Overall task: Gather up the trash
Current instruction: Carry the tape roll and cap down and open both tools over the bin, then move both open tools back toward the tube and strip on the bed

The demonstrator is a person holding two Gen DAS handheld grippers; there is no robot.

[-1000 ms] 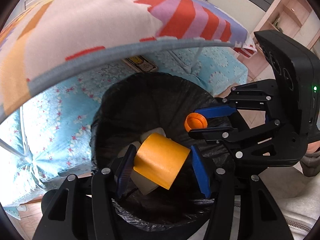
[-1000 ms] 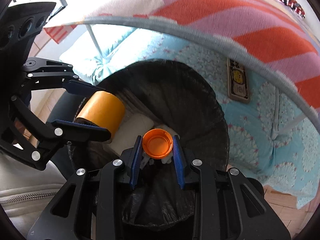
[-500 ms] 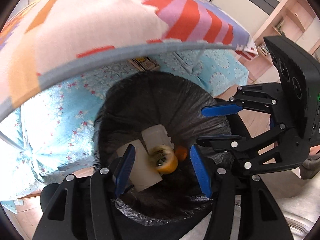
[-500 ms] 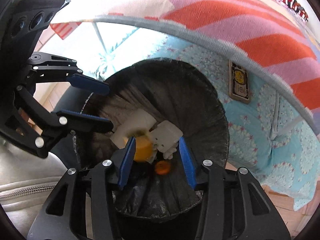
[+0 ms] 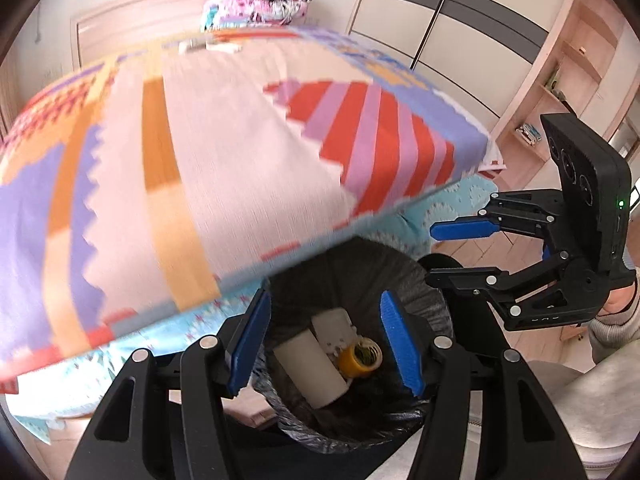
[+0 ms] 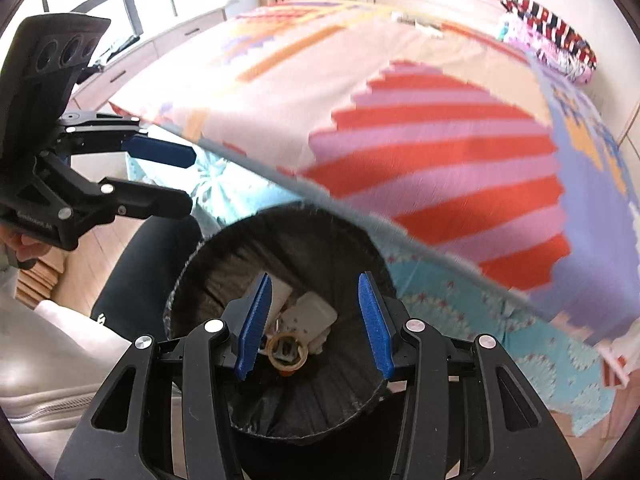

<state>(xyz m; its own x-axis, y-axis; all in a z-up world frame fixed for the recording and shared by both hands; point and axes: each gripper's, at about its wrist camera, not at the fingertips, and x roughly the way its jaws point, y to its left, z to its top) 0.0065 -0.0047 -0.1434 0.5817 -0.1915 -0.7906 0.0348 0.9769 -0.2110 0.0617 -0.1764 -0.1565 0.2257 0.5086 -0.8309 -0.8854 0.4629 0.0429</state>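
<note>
A bin lined with a black bag (image 5: 424, 292) (image 6: 360, 252) stands beside the bed. Inside lie a yellow tape roll (image 5: 359, 358) (image 6: 288, 351), a white cylinder (image 5: 310, 372) and a white box (image 5: 334, 324) (image 6: 310, 314). My left gripper (image 5: 326, 342) is open and empty above the bin. It also shows in the right wrist view (image 6: 184, 182). My right gripper (image 6: 314, 326) is open and empty above the bin. It also shows in the left wrist view (image 5: 452, 254). The orange cap is not clearly visible.
A bed with a patterned striped blanket (image 5: 200, 152) (image 6: 420, 128) overhangs a blue floral sheet (image 6: 500, 328) next to the bin. A folded striped cloth (image 5: 256, 0) lies at the far end. Wardrobe doors (image 5: 460, 20) and shelves (image 5: 560, 92) stand on the right. Wooden floor (image 6: 92, 264) surrounds the bin.
Both grippers opened and let go of the tape roll and the orange cap, which fell into the bin. Both grippers have since risen and tilted up toward the bed.
</note>
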